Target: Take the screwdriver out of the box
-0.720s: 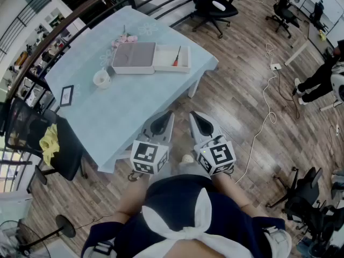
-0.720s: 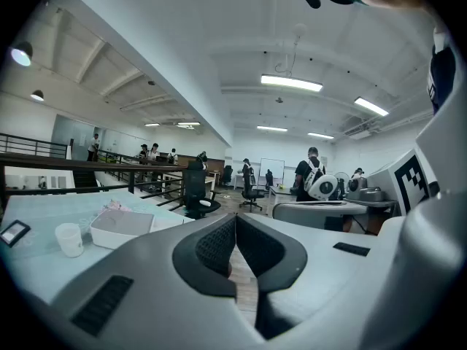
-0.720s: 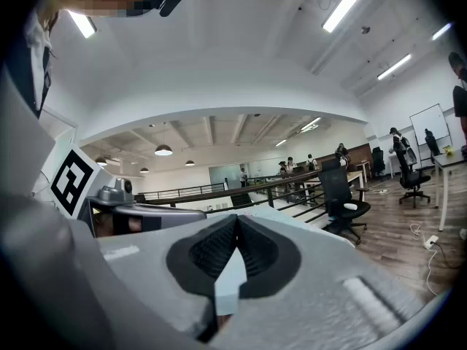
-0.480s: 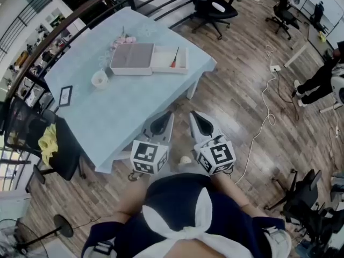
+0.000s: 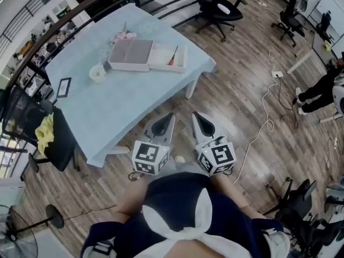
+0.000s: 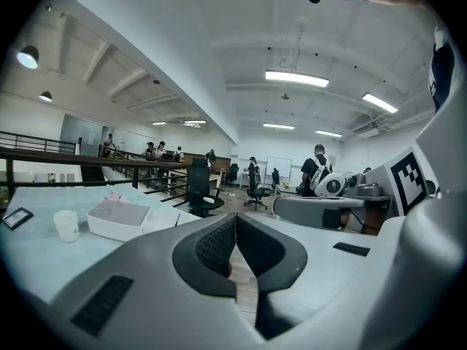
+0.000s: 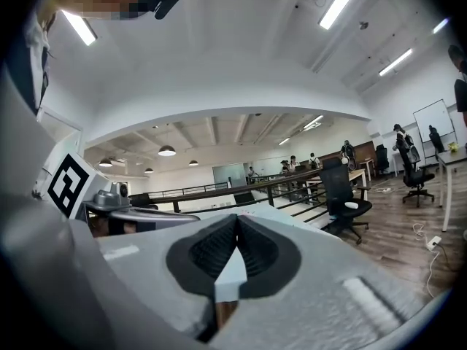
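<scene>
An open white box (image 5: 148, 56) lies on the far part of the light blue table (image 5: 123, 112); its left half is grey inside. In its right half lies the screwdriver (image 5: 172, 57), with a red handle and a dark shaft. My left gripper (image 5: 164, 123) and right gripper (image 5: 200, 121) hang side by side over the wood floor, short of the table's near edge and well away from the box. Both are shut with nothing in them. The left gripper view has the box (image 6: 122, 219) at the far left, beyond the shut left gripper (image 6: 235, 219). The right gripper (image 7: 235, 222) looks over the table's corner.
A white cup (image 5: 98, 72), a small picture frame (image 5: 64, 87) and pink flowers (image 5: 124, 35) share the table. A black chair with a yellow cloth (image 5: 45, 134) stands at its left. An office chair (image 5: 217, 5) is beyond it, a white cable (image 5: 266, 120) crosses the floor, and a railing (image 5: 64, 23) runs behind.
The table and box have drifted slightly up and left in the head view. Both grippers stay shut, side by side.
</scene>
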### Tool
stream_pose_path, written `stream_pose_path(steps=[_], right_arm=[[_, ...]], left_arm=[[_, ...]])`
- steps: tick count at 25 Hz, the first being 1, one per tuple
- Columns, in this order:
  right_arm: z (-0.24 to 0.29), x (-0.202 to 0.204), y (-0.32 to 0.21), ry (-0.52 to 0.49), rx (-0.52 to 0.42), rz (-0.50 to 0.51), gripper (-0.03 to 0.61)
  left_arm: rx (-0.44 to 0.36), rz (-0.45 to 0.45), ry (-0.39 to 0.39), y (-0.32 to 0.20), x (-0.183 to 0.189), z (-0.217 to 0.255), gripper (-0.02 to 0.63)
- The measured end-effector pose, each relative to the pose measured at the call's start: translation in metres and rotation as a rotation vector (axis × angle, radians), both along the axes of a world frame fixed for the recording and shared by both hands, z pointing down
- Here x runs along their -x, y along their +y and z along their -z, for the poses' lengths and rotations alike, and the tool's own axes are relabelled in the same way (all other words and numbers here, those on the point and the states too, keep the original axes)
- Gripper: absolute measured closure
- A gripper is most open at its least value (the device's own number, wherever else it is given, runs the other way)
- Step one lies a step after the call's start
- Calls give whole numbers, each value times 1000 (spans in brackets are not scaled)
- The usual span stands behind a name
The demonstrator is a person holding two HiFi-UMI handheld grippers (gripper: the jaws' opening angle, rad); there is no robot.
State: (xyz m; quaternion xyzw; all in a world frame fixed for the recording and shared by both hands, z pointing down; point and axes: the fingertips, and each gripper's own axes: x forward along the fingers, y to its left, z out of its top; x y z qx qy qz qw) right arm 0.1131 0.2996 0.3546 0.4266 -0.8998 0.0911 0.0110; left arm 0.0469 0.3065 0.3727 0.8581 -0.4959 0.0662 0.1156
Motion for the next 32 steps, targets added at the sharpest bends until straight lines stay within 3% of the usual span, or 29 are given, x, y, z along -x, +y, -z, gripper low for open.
stream_pose_path(steps=[17, 26, 32], right_arm=[[-11, -6, -51, 6, 37, 10, 580], [-22, 11, -130, 26, 47, 3, 580], [-15, 36, -199, 42, 32, -7, 580]], left_arm=[[32, 10, -11, -57, -7, -5, 597], [54, -1, -7, -137, 12, -19, 597], [40, 8, 8, -206, 45, -13, 597]])
